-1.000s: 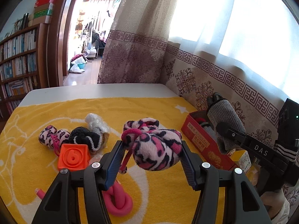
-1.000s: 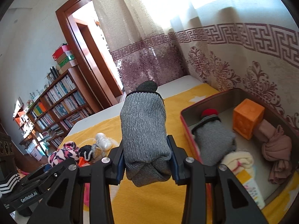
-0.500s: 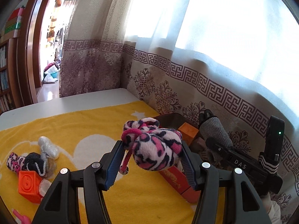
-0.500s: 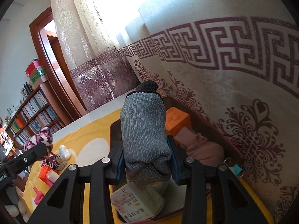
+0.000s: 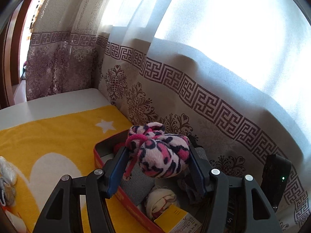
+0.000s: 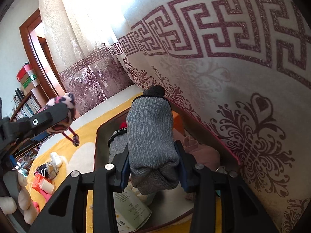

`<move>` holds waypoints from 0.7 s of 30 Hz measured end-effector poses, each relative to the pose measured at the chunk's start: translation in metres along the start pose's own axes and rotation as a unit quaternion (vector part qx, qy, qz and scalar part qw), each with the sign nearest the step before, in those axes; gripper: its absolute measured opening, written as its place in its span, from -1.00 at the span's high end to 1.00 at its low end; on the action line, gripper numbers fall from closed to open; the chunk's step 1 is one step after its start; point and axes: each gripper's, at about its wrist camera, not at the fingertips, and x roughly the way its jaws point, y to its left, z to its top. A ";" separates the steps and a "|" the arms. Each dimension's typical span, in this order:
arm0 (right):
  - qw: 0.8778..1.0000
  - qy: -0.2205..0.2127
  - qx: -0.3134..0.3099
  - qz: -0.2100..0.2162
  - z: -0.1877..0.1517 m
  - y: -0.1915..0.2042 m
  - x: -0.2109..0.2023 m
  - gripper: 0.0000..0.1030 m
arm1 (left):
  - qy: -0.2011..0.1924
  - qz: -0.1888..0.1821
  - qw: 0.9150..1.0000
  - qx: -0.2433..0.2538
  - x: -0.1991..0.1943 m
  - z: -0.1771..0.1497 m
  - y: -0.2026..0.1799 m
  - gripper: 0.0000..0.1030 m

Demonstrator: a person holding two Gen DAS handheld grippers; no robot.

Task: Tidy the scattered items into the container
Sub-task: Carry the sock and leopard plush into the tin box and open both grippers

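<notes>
Both grippers hung over the red-sided metal tin (image 6: 101, 147): the right gripper (image 6: 153, 167), its jaws just easing apart, still pinched the rolled grey ribbed sock (image 6: 150, 136); the left gripper (image 5: 158, 167) clamped the pink leopard-print plush bundle (image 5: 163, 155). Release looked next.

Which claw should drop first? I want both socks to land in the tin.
Probably right: its claw holds the grey sock well over the tin, jaws just easing open. The left claw holds the leopard sock nearer the rim.
</notes>
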 end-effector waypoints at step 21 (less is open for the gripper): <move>1.000 -0.020 -0.002 0.005 0.000 0.006 -0.005 -0.35 | -0.003 0.039 0.997 -0.071 -0.032 -0.013 0.051 -0.51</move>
